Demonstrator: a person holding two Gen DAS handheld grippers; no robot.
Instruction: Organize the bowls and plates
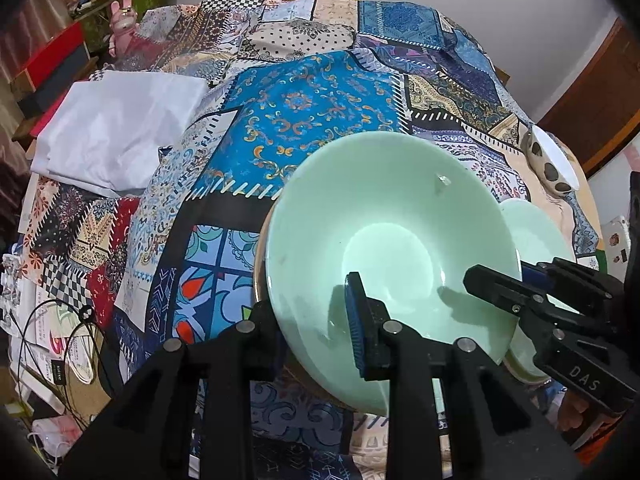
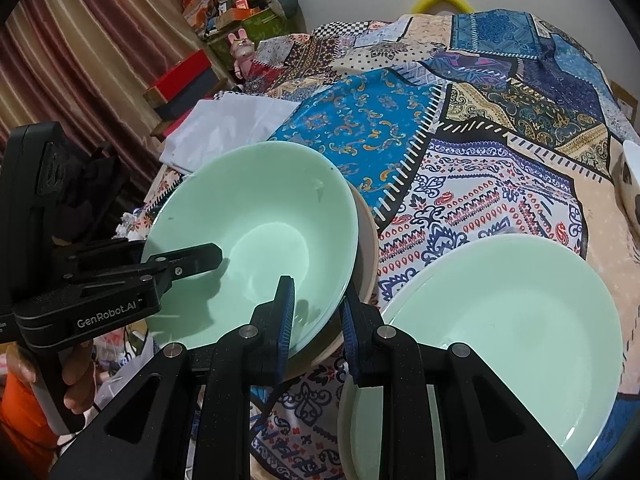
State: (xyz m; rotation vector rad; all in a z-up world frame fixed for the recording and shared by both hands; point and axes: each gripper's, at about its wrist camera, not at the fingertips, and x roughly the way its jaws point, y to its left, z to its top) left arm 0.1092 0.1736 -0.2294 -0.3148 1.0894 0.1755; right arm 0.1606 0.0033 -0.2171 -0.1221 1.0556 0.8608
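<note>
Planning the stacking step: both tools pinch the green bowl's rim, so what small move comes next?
Probably lower the green bowl straight down: the left tool and right tool clamp opposite rim sides, and it appears to sit in a tan bowl beneath.

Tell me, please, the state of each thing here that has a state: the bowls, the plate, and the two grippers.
Green bowl: held tilted by its rim, hollow side up, over a beige dish.
Green plate: flat on the tablecloth, empty.
Spotted bowl: far off, hollow side up.
Left gripper: shut on the green bowl's rim.
Right gripper: shut on the opposite rim.
</note>
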